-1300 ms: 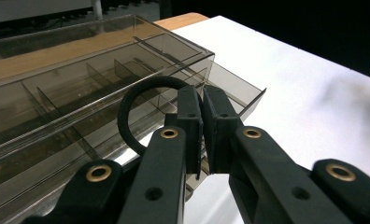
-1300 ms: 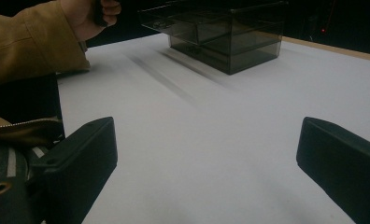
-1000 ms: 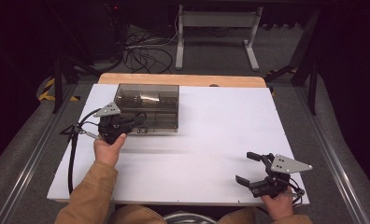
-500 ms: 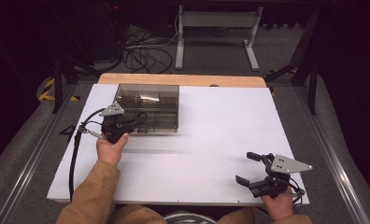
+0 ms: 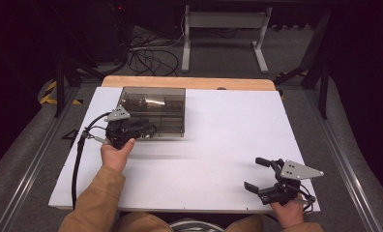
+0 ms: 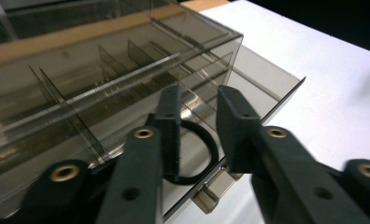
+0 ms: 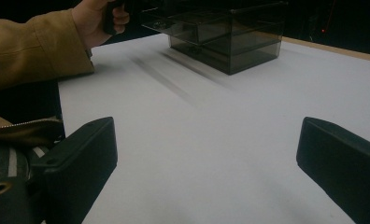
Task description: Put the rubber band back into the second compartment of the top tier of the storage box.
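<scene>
My left gripper (image 6: 197, 140) hangs at the front of the smoky drawer box (image 5: 153, 110), its jaws a narrow gap apart, with a black elastic band (image 6: 199, 154) looped between them. One jaw seems to sit inside the loop, but whether the band is truly pinched I cannot tell. I judge I hold it low over the pulled-out drawer (image 6: 248, 88) so the band can drop among the dividers. The box sits at the far left of the white table (image 5: 228, 135). My right gripper (image 5: 264, 176) rests well away from the box, near the table's front edge, jaws spread wide and empty. Nothing lies between.
</scene>
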